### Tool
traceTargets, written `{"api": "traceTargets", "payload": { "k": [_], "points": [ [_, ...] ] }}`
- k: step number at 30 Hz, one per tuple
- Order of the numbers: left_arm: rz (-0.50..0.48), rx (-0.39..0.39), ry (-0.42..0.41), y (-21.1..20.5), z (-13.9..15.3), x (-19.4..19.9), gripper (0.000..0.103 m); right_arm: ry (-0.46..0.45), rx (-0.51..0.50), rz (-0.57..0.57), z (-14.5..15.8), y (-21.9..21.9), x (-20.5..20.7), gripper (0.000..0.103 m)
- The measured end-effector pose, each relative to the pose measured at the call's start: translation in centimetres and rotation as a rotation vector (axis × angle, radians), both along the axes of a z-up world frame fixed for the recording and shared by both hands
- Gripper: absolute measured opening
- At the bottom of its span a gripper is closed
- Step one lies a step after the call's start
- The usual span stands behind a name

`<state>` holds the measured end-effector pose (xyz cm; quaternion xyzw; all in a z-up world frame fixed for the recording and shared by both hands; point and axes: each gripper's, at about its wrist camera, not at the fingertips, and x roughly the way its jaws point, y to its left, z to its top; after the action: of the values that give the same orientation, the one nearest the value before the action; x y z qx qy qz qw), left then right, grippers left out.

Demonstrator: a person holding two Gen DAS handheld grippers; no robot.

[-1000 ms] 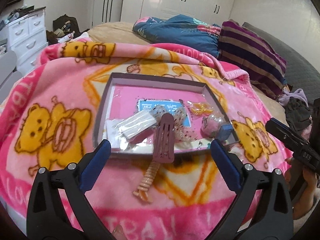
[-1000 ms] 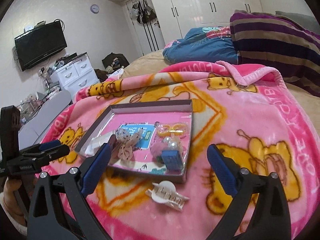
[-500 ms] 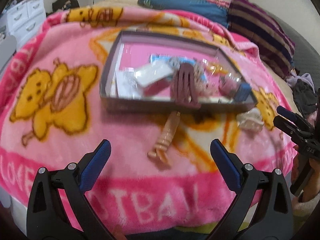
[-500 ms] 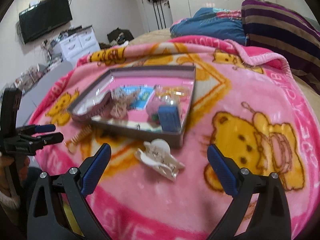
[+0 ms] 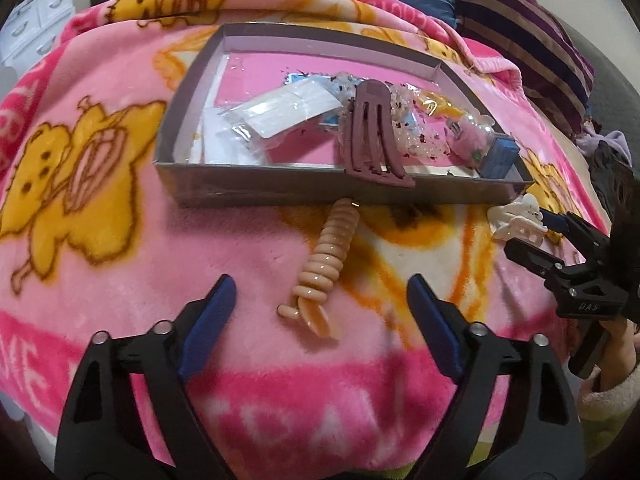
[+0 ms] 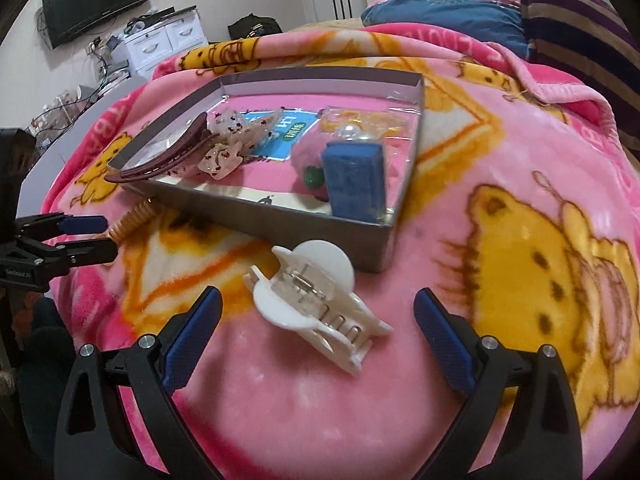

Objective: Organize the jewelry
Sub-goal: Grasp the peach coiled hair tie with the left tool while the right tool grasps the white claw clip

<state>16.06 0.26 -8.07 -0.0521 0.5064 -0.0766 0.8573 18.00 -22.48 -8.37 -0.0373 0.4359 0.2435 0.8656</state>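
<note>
Lowered hand-held grippers (image 5: 320,312) (ridged peach clip (image 5: 326,256))

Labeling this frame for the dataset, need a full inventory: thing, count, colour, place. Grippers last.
tray: 1, grey, on the blanket
blanket: 1, pink with yellow bears, over the bed
spiral hair tie: 1, peach, on blanket in front of tray
white claw clip: 1, on blanket by tray's near corner
mauve clip: 1, overhanging tray's near wall
speckled clear clips: in tray, count unclear
blue box: 1, tray's near corner
pink pouch: 1, in tray beside blue box
clear packets: white contents, tray's left part, count unclear
left gripper: open, over hair tie, jaws have just been closing
right gripper: open, around white clip
</note>
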Motion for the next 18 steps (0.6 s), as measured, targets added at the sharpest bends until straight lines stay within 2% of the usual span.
{"api": "traceTargets", "payload": {
  "k": [1, 6, 8, 9, 10, 11, 12, 13, 18],
  "points": [
    [-0.002, 0.000, 0.002, 0.0, -0.1, 0.2, 0.071, -0.003, 0.001, 0.004, -0.1, 0.1, 0.0, 0.092],
    [-0.025, 0.034, 0.024, -0.6, -0.7, 1.0, 0.046, -0.008, 0.007, 0.021, -0.1, 0.6, 0.0, 0.073],
    [-0.026, 0.040, 0.031, -0.5, -0.8, 1.1, 0.039, -0.008, 0.014, 0.036, 0.0, 0.6, -0.1, 0.059],
    [-0.025, 0.044, 0.030, -0.5, -0.8, 1.1, 0.031, -0.014, 0.016, 0.041, 0.2, 0.6, -0.3, 0.057],
    [-0.022, 0.039, 0.025, -0.3, -0.7, 1.0, 0.027, -0.017, 0.020, 0.046, 0.2, 0.6, -0.4, 0.049],
    [-0.022, 0.030, 0.021, -0.2, -0.6, 0.9, 0.018, -0.014, 0.032, 0.056, 0.3, 0.6, -0.6, 0.042],
    [-0.024, 0.023, 0.020, 0.0, -0.6, 0.8, 0.015, -0.007, 0.046, 0.067, 0.4, 0.6, -0.9, 0.040],
    [-0.027, 0.021, 0.018, 0.0, -0.5, 0.6, 0.015, -0.003, 0.056, 0.077, 0.5, 0.7, -1.2, 0.031],
    [-0.029, -0.006, -0.010, 0.3, 0.3, -0.9, 0.011, -0.011, 0.103, 0.142, 1.6, 1.6, -3.2, 0.028]
  ]
}}
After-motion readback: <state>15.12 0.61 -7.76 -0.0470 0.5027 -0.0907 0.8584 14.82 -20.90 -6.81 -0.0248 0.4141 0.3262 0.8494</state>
